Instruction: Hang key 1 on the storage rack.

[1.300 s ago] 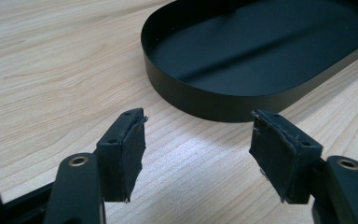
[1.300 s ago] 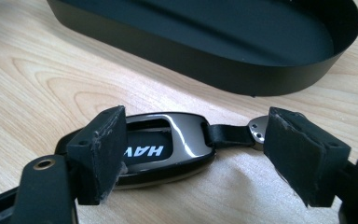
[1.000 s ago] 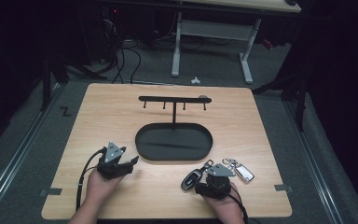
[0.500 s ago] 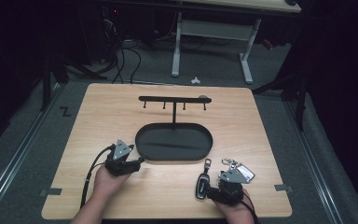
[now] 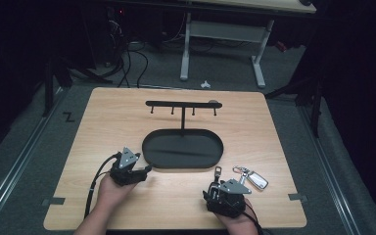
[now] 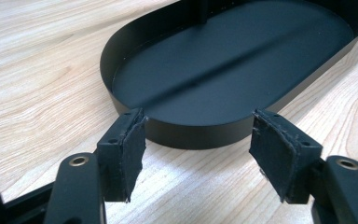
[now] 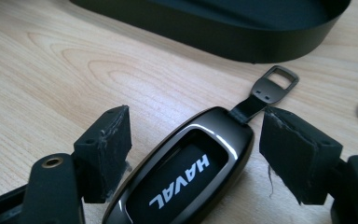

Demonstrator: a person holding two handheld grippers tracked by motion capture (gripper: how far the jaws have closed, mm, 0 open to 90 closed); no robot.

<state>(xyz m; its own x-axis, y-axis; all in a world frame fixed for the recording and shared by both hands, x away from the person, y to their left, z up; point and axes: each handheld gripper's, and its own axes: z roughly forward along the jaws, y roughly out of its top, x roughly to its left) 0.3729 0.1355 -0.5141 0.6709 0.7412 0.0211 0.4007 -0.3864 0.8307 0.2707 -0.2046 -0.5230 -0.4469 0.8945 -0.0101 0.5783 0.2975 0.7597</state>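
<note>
A black key fob marked HAVAL (image 7: 182,182) lies flat on the wooden table, its metal loop (image 7: 276,81) pointing toward the tray. My right gripper (image 7: 196,149) is open, one pad on each side of the fob and neither pressing it. In the high view the right gripper (image 5: 220,186) sits near the front edge, with the fob's loop (image 5: 219,171) poking out ahead of it. My left gripper (image 6: 198,144) is open and holds nothing, its pads just short of the black oval tray's wall (image 6: 191,133). From above, the left gripper (image 5: 142,170) is at the tray's front left corner.
The oval tray (image 5: 149,147) carries a post with a hook bar (image 5: 182,104) above it. A silver key fob on a ring (image 5: 254,179) lies on the table right of my right gripper. Bare wood spreads around the tray, and the table's front edge is close behind both hands.
My right gripper slid back and to the right, then came forward, and its jaws now stand either side of the black fob. My left gripper edged slightly toward the tray.
</note>
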